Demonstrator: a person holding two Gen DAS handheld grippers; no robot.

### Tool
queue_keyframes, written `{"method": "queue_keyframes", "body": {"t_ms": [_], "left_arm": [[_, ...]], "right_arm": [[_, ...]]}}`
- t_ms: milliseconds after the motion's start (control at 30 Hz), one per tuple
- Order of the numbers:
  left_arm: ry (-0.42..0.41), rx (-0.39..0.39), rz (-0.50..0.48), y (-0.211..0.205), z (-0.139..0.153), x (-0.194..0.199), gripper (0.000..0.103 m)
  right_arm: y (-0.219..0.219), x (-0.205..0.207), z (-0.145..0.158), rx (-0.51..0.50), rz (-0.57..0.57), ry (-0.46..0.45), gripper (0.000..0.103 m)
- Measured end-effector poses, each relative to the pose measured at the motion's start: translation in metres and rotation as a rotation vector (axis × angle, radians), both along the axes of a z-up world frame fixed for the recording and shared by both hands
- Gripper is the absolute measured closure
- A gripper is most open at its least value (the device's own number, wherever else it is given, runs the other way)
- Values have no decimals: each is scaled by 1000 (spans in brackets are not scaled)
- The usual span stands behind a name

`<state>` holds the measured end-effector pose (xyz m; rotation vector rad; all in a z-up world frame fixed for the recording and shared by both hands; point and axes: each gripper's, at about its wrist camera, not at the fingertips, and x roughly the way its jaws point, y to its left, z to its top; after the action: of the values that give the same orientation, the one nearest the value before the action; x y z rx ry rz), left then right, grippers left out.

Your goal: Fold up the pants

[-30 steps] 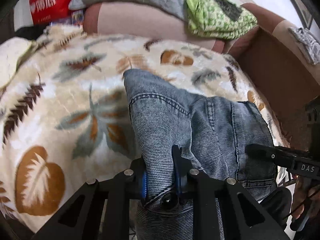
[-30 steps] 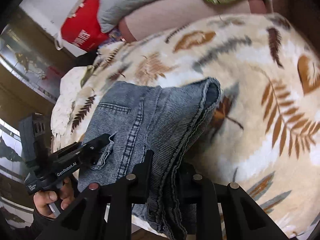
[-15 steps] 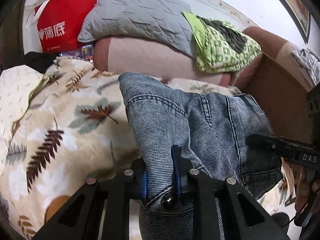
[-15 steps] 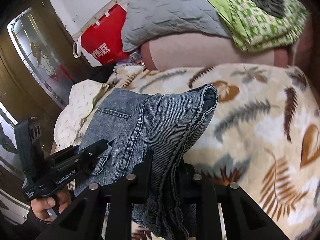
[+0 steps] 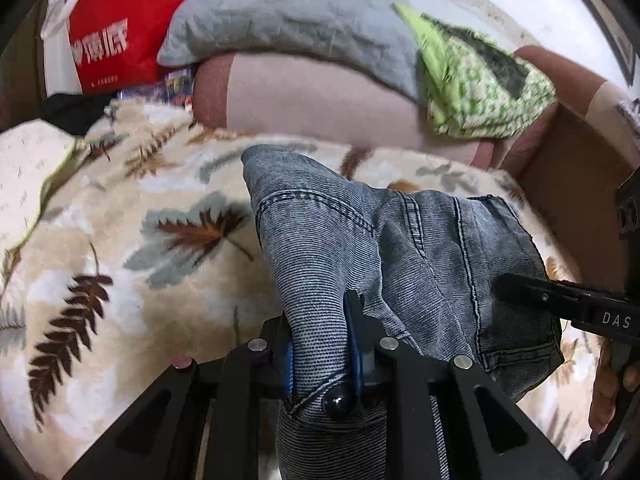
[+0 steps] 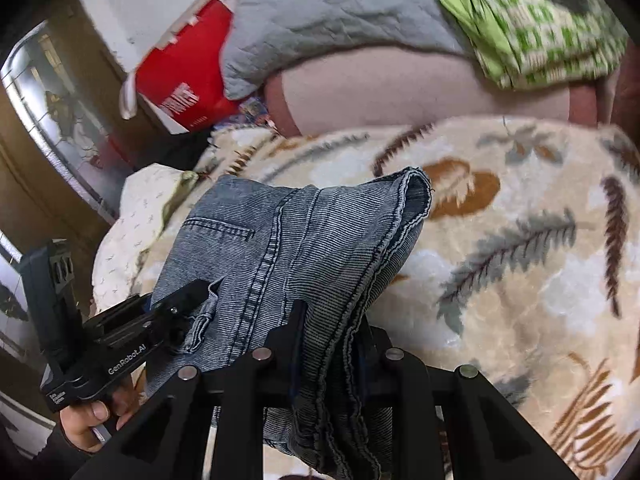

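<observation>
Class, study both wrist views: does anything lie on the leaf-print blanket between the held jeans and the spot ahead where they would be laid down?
Nothing visible does. Both the left gripper and right gripper are shut on the jeans, and the leaf-print blanket ahead shows no objects. The pillows sit behind it, on the sofa back.

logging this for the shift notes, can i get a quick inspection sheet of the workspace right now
surface: leaf-print blanket spread over a sofa
job's things: denim pants bunched, lifted between both grippers
clutter: grey pillow, green patterned cloth, red bag along the sofa back
grippers: left gripper shut on the pants at the button; right gripper shut on a seamed edge
cables: nothing seen
surroundings: glass-panelled door on the left
</observation>
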<state>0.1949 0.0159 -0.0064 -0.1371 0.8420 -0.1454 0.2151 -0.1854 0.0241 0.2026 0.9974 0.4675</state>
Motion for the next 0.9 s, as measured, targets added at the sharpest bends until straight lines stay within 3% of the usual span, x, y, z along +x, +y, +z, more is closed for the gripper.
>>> {"method": "queue_keyframes", "body": {"t_ms": [100,133,200,233,300,367,433,500,567,600,667,700,733,900], "left_arm": [[99,30,12,1,-34,11,74],[130,61,24,0,-45,13,62],[108,92,59,4,-49,10,38],[109,112,84,6,-46,7,21],[121,112,114,14,-36,1,19],[116,114,143,21,-20,-15,19],[87,99,161,25,-8,-31,19],[69,106,152,22,-3,-43,17],[83,147,137,13,-13,-46,17],[133,182,130,7,-29,-43,17],[198,225,134,1,-52,-37,16],[189,223,142,1,-56,-37,15],[168,218,154,3,-52,-40,13],[140,199,161,7,-29,-50,13]], "right_arm": [[-1,9,-34,-20,-15,57,80],[0,13,-50,-47,-14,93,80],[1,15,-68,-127,-32,118,66],[1,15,-72,-149,-34,115,64],[1,9,-64,-192,-52,87,45],[3,-5,-41,-263,-69,9,45],[4,-18,-19,-263,-67,-44,43],[10,-36,-3,-230,-46,-96,30],[18,-49,-9,-267,-22,-125,21],[22,-49,-18,-292,-10,-110,21],[26,-38,-66,-387,11,44,21],[26,-35,-81,-404,17,97,21],[18,-35,-85,-346,-15,100,19],[16,-42,-47,-351,-42,2,17]]}}
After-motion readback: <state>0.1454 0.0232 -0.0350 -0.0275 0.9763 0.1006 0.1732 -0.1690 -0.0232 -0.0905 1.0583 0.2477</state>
